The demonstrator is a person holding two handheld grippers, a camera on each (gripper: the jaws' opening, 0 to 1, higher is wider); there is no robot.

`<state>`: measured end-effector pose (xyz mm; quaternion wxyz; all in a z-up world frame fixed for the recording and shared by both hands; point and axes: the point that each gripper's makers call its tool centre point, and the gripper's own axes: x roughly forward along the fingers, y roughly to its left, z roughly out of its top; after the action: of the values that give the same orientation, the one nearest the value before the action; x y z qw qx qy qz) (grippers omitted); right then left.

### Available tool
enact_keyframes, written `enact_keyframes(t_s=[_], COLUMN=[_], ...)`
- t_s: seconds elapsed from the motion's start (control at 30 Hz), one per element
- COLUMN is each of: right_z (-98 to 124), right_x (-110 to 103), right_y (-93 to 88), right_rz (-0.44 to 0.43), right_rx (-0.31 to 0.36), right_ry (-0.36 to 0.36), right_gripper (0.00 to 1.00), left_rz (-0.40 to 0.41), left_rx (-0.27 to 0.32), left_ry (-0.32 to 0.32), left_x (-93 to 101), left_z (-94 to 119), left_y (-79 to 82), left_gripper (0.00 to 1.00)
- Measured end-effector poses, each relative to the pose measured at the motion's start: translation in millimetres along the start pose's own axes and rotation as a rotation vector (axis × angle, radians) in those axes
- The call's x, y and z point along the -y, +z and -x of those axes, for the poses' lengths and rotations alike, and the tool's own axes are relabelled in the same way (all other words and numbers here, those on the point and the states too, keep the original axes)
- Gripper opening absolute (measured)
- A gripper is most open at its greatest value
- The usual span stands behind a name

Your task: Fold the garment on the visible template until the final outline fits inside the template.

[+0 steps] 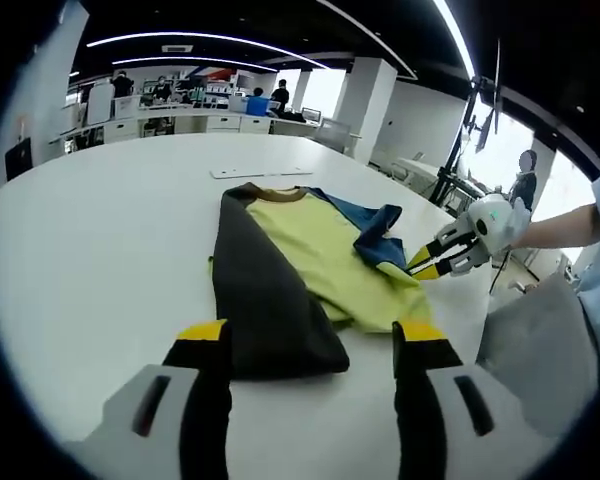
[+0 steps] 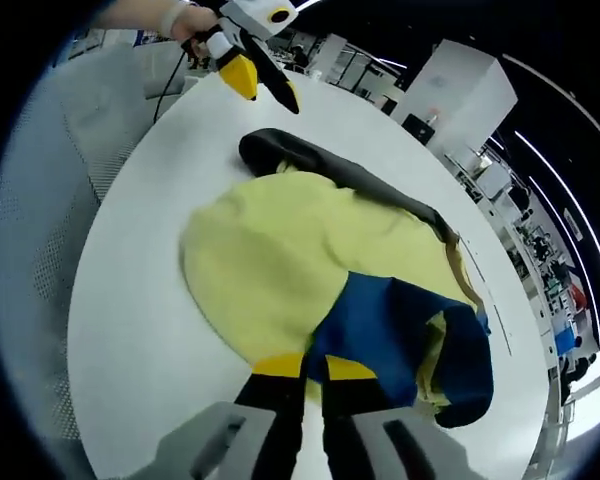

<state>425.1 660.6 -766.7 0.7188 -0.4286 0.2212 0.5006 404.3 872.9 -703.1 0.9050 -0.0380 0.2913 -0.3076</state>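
A garment lies on the white table, yellow in the middle, with a black side panel and a blue sleeve folded over. My left gripper is open, its yellow-tipped jaws standing wide on either side of the black hem, a little above it. In the right gripper view it hovers as the left gripper past the black end of the garment. My right gripper is shut on the blue sleeve; in the left gripper view the right gripper sits at the garment's right edge.
A thin pale strip lies on the table beyond the collar. A grey chair stands close to the table edge, seen also as the chair in the right gripper view. A dark stand rises behind the table.
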Motion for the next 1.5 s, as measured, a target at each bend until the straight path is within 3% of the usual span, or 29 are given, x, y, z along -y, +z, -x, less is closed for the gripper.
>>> enact_keyframes(t_s=[0.33,0.5,0.73,0.9,1.13,1.5], right_z=[17.3,36.6,62.2,83.0,113.3,169.3], right_x=[10.9,32.4,66.0,88.5,115.2,147.1], right_y=[11.1,41.6,73.9,82.8,66.8,2.1], right_rz=[-0.054,-0.165,-0.233,-0.271,-0.292,-0.392], right_rx=[0.027,0.103,0.192,0.227,0.215,0.137], right_ry=[-0.022,-0.039,-0.086,-0.138,-0.23,-0.389], right_gripper=[0.0,0.0,0.0,0.0,0.0,0.0], left_rz=[0.005,0.006,0.004,0.006,0.005,-0.001], left_rx=[0.0,0.006,0.012,0.01,0.009,0.006], left_ry=[-0.009,-0.013,-0.017,-0.015,-0.015,-0.028], left_x=[3.8,6.5,8.2,7.1,7.2,13.3], left_z=[-3.2,-5.5,-5.1,-3.6,-3.0,-7.9], left_y=[-2.6,-0.5,0.4,-0.7,-0.8,1.1], left_gripper=[0.62,0.62,0.62,0.62,0.62,0.62])
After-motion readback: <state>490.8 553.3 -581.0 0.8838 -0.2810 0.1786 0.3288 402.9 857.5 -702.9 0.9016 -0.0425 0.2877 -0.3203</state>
